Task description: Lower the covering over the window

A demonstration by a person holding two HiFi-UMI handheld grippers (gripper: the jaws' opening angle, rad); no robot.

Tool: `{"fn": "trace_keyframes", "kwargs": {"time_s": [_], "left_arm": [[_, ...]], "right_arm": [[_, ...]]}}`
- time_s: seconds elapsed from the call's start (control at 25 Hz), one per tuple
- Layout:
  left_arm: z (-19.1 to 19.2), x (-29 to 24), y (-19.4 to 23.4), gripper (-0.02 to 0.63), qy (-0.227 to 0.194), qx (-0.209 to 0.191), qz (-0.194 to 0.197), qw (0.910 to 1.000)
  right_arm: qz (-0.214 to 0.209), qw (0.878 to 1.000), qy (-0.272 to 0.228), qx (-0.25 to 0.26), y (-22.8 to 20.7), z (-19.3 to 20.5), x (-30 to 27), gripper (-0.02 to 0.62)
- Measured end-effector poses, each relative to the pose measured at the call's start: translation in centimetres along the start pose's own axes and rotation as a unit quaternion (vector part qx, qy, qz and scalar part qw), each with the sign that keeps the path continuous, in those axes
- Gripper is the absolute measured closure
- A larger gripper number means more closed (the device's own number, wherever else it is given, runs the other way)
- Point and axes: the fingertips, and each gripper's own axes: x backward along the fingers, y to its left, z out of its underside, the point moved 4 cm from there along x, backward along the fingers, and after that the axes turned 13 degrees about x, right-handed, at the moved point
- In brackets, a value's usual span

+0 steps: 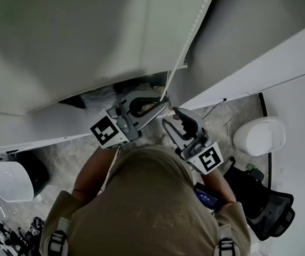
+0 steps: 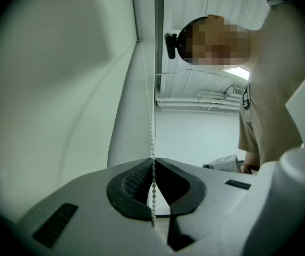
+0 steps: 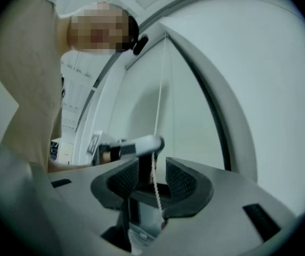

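Left gripper (image 1: 160, 109) has its jaws pinched together on the bead chain (image 2: 151, 137), while the right gripper (image 1: 173, 117) sits just beside it with jaws apart, a strand of chain hanging between its pads unpressed. The likely trouble is a slip: the beads are thin, and an off-line pull could drag them out of the single grip, or the right jaws could close beside the strand and catch nothing. Hauling the wrong strand would raise the blind (image 1: 78, 36) instead. It hangs above and ahead of both grippers, its lower edge leaving a dark strip of window (image 1: 136, 87) uncovered, the chain running along its right edge.
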Motion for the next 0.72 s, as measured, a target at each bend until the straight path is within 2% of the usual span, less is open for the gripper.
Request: {"fn": "trace_keyframes", "kwargs": {"time_s": [0.08, 0.2, 0.24, 0.28, 0.36, 0.52, 0.6, 0.72], "left_arm": [[2.0, 0.7, 0.1, 0.583, 0.015, 0.011, -0.001, 0.9998], [5.4, 1.7, -0.2, 0.583, 0.026, 0.046, 0.005, 0.9986], [6.1, 1.8, -0.5, 0.583, 0.023, 0.052, 0.009, 0.9983], [6.4, 1.8, -0.9, 0.583, 0.020, 0.053, 0.012, 0.9983], [6.3, 1.5, -1.3, 0.583, 0.016, 0.049, 0.018, 0.9985], [5.6, 2.9, -2.1, 0.573, 0.033, 0.063, 0.044, 0.9965], [4.8, 4.2, -2.0, 0.466, 0.018, 0.064, 0.061, 0.9959], [2.3, 3.3, -0.7, 0.457, 0.004, 0.039, 0.037, 0.9985]], "right_arm": [[0.017, 0.999, -0.027, 0.006, -0.5, -2.1, 0.0, 0.456], [0.019, 1.000, -0.004, 0.023, -0.1, -2.5, -1.9, 0.457], [0.018, 1.000, 0.005, 0.024, 0.0, -2.2, -2.3, 0.469], [0.020, 0.999, 0.010, 0.025, 0.1, -2.0, -2.6, 0.517], [0.025, 0.999, 0.013, 0.034, 0.2, -2.1, -2.6, 0.568], [0.044, 0.999, 0.020, 0.023, -0.1, -1.8, -2.1, 0.580], [0.045, 0.999, 0.029, 0.004, -0.5, -0.4, -1.7, 0.581], [0.017, 0.997, 0.071, -0.015, 0.1, 3.2, -1.2, 0.581]]}}
